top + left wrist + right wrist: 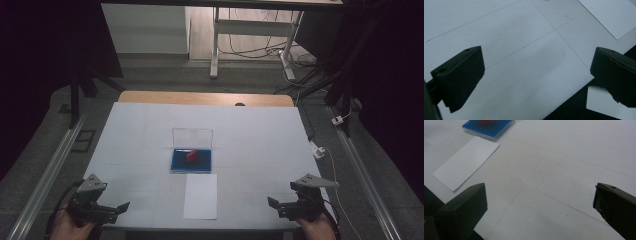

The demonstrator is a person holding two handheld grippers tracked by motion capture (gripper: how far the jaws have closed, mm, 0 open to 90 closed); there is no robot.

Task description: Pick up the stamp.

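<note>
Dim, soft-focus pictures; dark surroundings, evenly lit pale table [260, 140].

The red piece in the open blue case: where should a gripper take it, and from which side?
Probably from above or the near side, jaws across the sides of the red piece: the clear lid stands upright behind it, and the blue case is shallow.

table [260, 145] white, wood far edge | desk frame [250, 35] beyond | cables [260, 50] on floor | rails [50, 165] at both sides
</note>
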